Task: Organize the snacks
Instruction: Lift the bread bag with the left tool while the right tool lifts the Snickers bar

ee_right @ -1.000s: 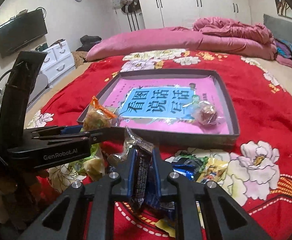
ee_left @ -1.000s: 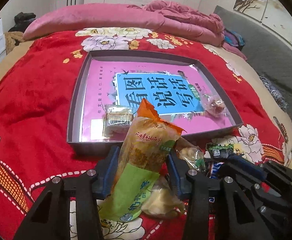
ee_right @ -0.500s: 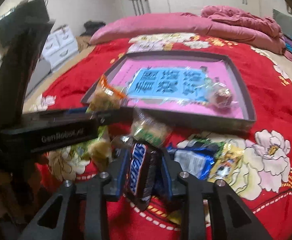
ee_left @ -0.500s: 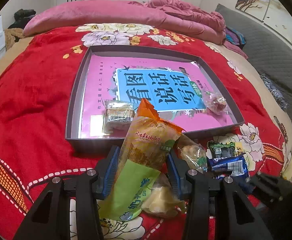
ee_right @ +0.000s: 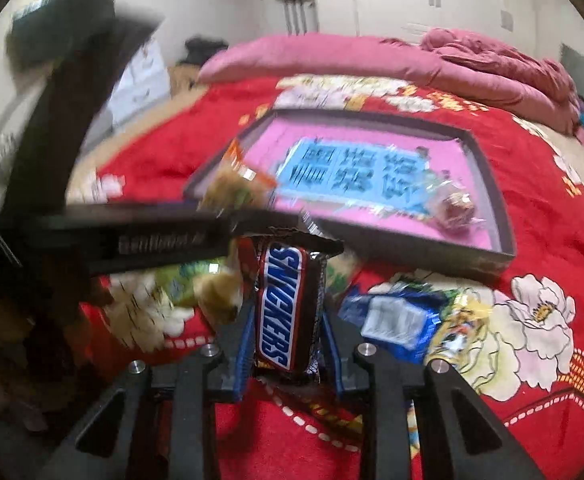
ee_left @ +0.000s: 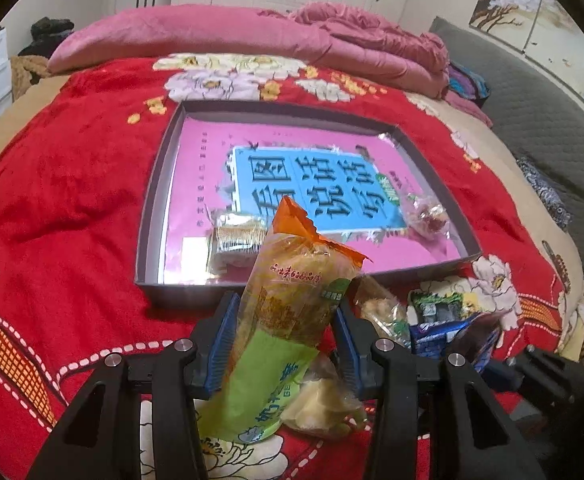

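Observation:
My left gripper (ee_left: 285, 312) is shut on an upright orange and green snack bag (ee_left: 292, 292), just in front of the grey tray (ee_left: 153, 216). A wafer pack (ee_left: 235, 236) and a round wrapped candy (ee_left: 428, 214) lie in the tray on a pink and blue book cover. In the right wrist view a Snickers bar (ee_right: 281, 300) stands on end between the blue pads of my right gripper (ee_right: 287, 320). Its jaws are closing on the bar. The bar sits above the loose pile, close beside the left gripper's black body (ee_right: 151, 240).
Loose snacks lie on the red flowered blanket (ee_left: 71, 200) before the tray: a blue pack (ee_right: 396, 320), a yellow pack (ee_right: 456, 332), a clear bag (ee_left: 380, 308). A pink quilt (ee_left: 251, 36) is heaped at the bed's far end. A white dresser stands left.
The right gripper has come up from the pile with the Snickers bar, whose label now faces the camera. The left gripper and its bag have stayed put.

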`<state>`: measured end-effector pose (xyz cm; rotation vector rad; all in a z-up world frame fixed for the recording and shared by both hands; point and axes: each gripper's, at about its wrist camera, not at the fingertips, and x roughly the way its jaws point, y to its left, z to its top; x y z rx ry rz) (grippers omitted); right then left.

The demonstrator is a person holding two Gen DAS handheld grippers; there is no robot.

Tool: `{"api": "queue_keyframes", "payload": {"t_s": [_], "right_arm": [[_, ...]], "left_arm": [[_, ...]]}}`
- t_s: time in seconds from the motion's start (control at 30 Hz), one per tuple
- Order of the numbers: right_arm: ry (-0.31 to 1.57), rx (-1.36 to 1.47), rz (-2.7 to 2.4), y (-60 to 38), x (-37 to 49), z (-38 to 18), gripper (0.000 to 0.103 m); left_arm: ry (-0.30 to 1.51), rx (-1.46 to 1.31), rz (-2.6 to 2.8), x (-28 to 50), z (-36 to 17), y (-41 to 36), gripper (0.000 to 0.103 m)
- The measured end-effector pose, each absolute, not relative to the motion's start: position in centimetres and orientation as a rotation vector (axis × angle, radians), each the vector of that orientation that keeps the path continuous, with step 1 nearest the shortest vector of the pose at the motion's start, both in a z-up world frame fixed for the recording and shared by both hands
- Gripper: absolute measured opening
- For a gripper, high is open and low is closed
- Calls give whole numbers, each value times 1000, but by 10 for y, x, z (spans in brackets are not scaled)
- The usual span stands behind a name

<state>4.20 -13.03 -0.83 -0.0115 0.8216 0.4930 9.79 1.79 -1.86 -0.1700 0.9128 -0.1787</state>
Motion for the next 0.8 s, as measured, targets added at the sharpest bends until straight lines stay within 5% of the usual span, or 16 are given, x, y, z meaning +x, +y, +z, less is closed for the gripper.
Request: {"api": "queue_keyframes", "payload": {"t_s": [0.8], "right_arm": [[722, 211, 339, -196, 72, 14, 30]], "left_arm": [[728, -392, -92, 87, 11, 77, 41]]}}
